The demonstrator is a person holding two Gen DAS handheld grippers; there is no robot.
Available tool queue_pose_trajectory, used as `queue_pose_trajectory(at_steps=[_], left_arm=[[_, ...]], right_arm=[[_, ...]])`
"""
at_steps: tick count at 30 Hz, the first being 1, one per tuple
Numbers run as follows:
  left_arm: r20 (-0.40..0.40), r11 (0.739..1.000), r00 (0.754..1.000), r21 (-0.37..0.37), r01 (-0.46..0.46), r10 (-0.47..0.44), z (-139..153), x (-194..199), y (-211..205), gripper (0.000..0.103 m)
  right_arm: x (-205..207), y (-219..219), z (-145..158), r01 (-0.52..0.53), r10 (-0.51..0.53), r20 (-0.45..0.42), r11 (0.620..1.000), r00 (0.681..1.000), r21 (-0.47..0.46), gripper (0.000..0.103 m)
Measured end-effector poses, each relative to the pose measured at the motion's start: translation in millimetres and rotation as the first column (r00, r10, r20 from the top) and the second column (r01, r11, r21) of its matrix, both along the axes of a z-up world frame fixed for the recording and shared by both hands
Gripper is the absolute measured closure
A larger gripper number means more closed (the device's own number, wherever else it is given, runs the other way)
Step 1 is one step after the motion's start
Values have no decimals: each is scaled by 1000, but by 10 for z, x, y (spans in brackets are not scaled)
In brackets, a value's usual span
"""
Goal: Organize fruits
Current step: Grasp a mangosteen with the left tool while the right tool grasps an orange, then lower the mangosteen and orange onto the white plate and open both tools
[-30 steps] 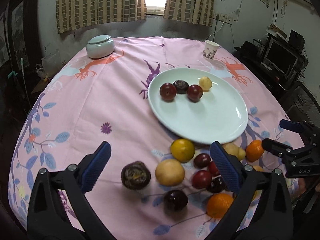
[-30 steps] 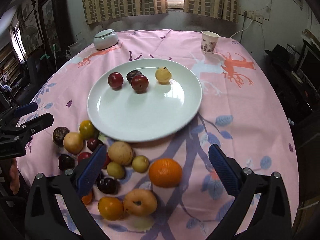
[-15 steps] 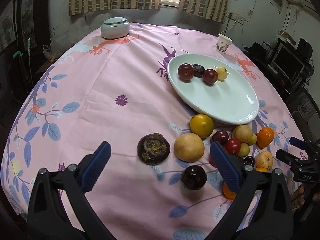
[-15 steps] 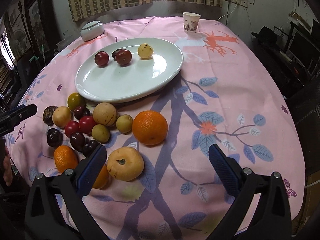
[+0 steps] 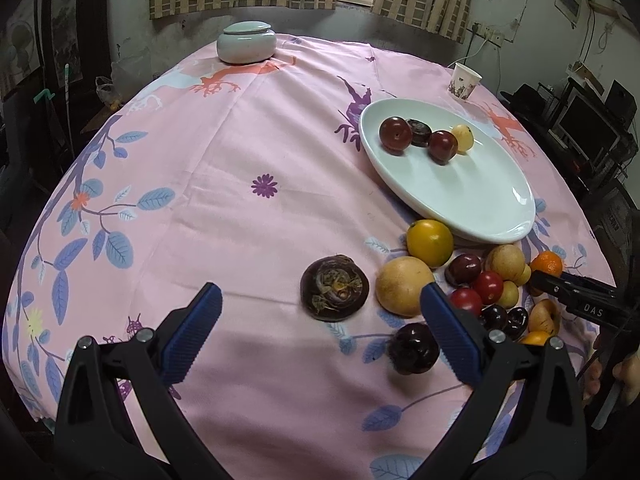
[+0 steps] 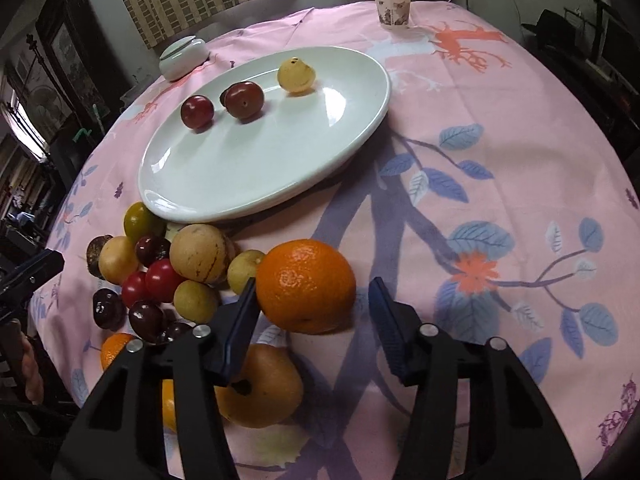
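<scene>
orange (image 6: 306,285): round, bright, dimpled skin, on the tablecloth (image 6: 500,168) just before the plate (image 6: 256,184) | right gripper (image 6: 312,304): jaws closing around the orange, right pad apart from it | left gripper (image 5: 320,312): spread wide, holding nothing | hidden: pear (image 6: 264,384) partly behind right gripper | only the left view shows the dark wrinkled fruit (image 5: 334,288) whole

Pink tablecloth (image 6: 500,152) printed with blue leaves and purple branches — white plate (image 6: 248,184), bright orange (image 6: 306,285), dark red plums (image 6: 244,100), blue-padded left hand-held gripper (image 5: 320,332).
</scene>
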State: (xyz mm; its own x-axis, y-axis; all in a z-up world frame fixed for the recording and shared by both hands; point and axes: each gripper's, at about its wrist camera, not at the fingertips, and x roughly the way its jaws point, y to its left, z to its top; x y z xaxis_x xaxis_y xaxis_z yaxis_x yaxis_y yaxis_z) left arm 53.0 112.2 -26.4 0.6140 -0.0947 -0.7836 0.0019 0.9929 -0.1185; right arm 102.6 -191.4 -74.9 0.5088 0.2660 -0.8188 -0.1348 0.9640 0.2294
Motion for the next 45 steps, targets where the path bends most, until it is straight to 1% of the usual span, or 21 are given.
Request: queue_pose_trajectory(at_steps=[2,5,8,10,13,15,16,17,18,19,20,24,26,30,35,40,45], left_arm=[[-7,1000,1000,11,1,-1,-12,0,-2,2],[-29,999,1000,38,-2,3,-78,14,9,2],[-47,999,999,51,7,-5,-157,22,0,2],[-49,996,999,84,6,-2,-217,49,-34,2],[-82,993,997,115,7,2,-372,171,-76,3],[-120,994,993,110,1,12,-532,275,-75,6],[-93,996,995,93,-19,27,-524,278,-46,11],[-92,996,995,92,-18,26,-517,291,-44,13],[-82,997,997,83,-5,12,-497,289,-53,29],[-69,997,998,74,6,-1,-469,276,-69,58],[-73,997,997,77,9,-4,-454,272,-86,57],[-96,999,995,9,42,-41,-408,222,-109,57],[-86,998,995,-12,56,-57,-338,166,-141,57],[-52,997,995,-11,79,-79,-184,82,-205,57],[-35,994,994,-7,108,-108,-54,27,-269,57],[-25,990,989,1,143,-143,43,36,-364,57],[-2,985,986,31,168,-168,183,121,-470,56]], right_arm=[[-22,32,32,-7,7,-3,1000,1000,-9,57],[-93,18,117,-14,14,1,999,1000,34,57],[-176,37,216,-27,26,22,999,999,34,57],[-197,42,231,-33,33,17,999,999,40,57],[-214,40,213,-38,38,1,997,999,64,57],[-230,31,226,-38,38,4,997,999,69,57],[-237,24,233,-38,38,6,997,999,73,57],[-247,14,237,-36,36,7,996,999,78,57],[-256,3,238,-34,33,8,996,999,81,57],[-261,-9,235,-31,30,8,996,1000,81,57],[-263,-22,232,-27,27,8,996,1000,82,57],[-279,-47,238,-21,21,9,996,1000,85,57],[-290,-34,261,-29,28,16,996,999,85,57],[-308,-2,301,-41,38,30,995,999,88,57],[-320,4,309,-41,39,33,995,999,88,57],[-351,40,343,-36,33,57,998,998,44,57],[-340,64,359,-50,47,60,998,997,44,57]])
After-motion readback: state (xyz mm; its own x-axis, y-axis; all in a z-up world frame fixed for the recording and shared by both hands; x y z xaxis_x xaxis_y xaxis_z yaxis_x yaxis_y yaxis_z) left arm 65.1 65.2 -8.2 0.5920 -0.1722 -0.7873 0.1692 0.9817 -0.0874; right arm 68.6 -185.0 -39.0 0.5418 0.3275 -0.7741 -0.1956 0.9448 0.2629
